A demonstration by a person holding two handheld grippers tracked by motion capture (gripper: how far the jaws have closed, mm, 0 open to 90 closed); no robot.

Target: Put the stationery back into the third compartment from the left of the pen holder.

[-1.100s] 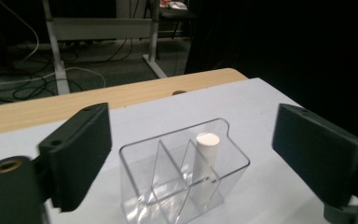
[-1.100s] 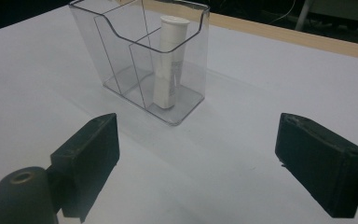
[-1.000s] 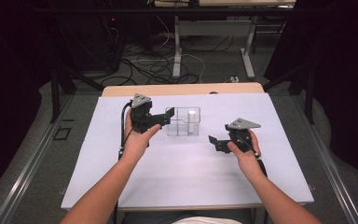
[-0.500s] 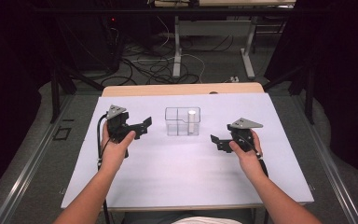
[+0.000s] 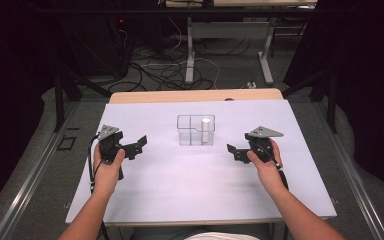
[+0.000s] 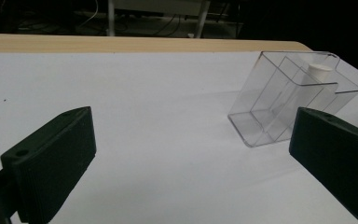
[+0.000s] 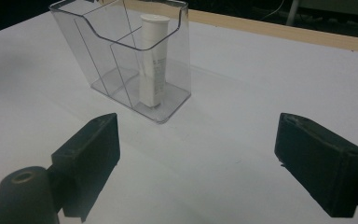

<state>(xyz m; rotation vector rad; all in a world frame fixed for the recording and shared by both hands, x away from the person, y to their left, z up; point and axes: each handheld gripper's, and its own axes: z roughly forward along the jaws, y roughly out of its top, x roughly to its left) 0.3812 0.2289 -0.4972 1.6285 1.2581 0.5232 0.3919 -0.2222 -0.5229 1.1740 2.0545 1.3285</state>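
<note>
White surface (image 5: 190, 190) brightly, evenly lit from overhead; surroundings fall to near black. Shadows soft, faint beside clear container (image 5: 195, 131). High view slightly soft, low detail. Gripper views dimmer, bluish cast; near jaws blurred, dark, featureless. Mild glare on container walls (image 7: 121, 56). Slight tilt and edge stretching in left gripper view.

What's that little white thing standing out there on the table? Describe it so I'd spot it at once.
Look to the middle of the white table, where a clear plastic divided box stands. In its right-hand compartment a white cylindrical tube stands upright, the box's one solid, opaque item.
</note>
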